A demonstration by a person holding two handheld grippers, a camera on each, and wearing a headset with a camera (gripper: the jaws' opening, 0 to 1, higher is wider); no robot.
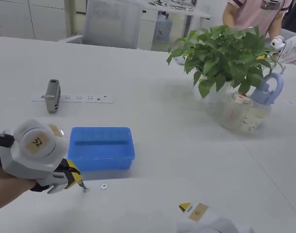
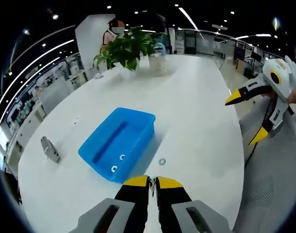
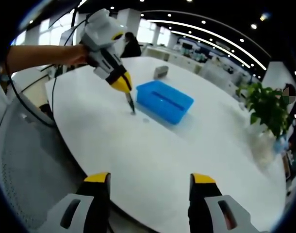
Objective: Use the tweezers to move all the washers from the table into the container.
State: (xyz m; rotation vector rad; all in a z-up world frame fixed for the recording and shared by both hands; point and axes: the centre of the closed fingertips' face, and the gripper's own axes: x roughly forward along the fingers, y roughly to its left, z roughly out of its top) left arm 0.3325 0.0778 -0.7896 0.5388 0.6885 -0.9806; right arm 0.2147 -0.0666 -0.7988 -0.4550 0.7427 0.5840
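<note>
A blue container (image 1: 100, 147) sits on the white table, and two washers (image 2: 118, 163) lie inside it. One small washer (image 1: 104, 186) rests on the table just in front of the container, also seen as the washer (image 2: 162, 161) and the washer (image 3: 146, 120). My left gripper (image 1: 75, 177) is shut on the thin tweezers (image 1: 83, 185); their tip points down at the table a little left of the washer. In the left gripper view the left gripper (image 2: 152, 180) has its jaws pressed together. My right gripper (image 3: 150, 178) is open with nothing in it, low at the front edge as the right gripper (image 1: 199, 216).
A potted plant (image 1: 225, 53) and a clear jug (image 1: 245, 111) stand at the back right. A grey device (image 1: 52, 95) lies by a socket strip (image 1: 85, 98) at the left. A person (image 1: 254, 14) stands beyond the table, near a chair (image 1: 111, 22).
</note>
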